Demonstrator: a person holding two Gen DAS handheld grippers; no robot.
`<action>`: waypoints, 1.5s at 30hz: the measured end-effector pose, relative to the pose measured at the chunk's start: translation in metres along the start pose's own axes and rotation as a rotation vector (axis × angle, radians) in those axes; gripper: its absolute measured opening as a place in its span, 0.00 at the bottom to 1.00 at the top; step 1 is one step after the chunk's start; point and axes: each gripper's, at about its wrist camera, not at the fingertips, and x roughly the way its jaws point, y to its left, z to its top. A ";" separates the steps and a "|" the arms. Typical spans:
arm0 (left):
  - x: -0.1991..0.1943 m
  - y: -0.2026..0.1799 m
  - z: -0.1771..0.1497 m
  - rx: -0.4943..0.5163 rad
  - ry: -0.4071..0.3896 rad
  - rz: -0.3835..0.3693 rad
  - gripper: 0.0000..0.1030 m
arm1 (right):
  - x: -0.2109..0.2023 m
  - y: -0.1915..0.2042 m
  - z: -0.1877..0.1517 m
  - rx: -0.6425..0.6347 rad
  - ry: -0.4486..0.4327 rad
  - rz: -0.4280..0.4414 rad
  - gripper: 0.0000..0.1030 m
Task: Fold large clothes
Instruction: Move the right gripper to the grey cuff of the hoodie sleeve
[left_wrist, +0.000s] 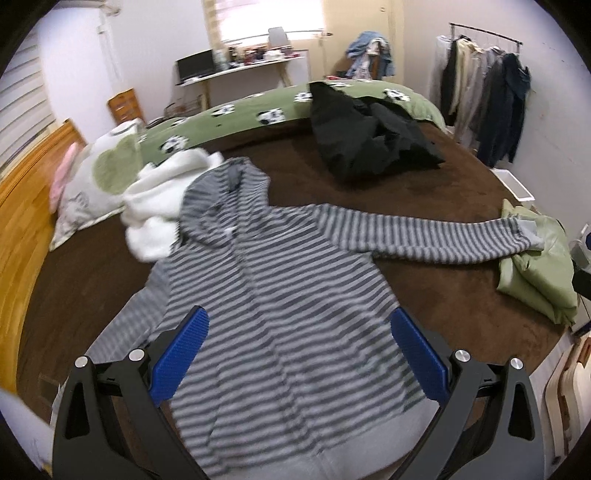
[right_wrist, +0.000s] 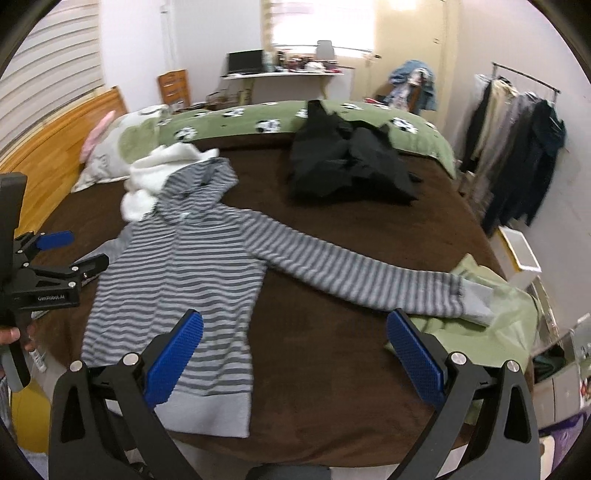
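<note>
A grey striped hoodie lies flat on the brown bed cover, hood toward the pillows. Its right sleeve stretches out sideways, the cuff resting on a folded green garment. My left gripper hovers open above the hoodie's lower body, nothing between its blue pads. It also shows at the left edge of the right wrist view, left gripper, beside the hoodie's left side. My right gripper stands open over the bare cover right of the hem.
A black jacket is heaped at the far side. A white fleece lies by the hood, next to pillows. A green duvet lines the far edge. A clothes rack stands at right; a wooden headboard at left.
</note>
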 end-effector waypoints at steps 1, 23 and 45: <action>0.004 -0.004 0.004 0.005 0.000 -0.008 0.94 | 0.002 -0.007 0.001 0.009 -0.003 -0.010 0.95; 0.215 -0.099 0.060 0.077 0.129 -0.064 0.94 | 0.071 -0.193 -0.021 0.283 0.020 -0.273 0.95; 0.341 -0.124 0.050 0.004 0.192 -0.050 0.95 | 0.164 -0.304 -0.092 0.681 0.046 -0.116 0.95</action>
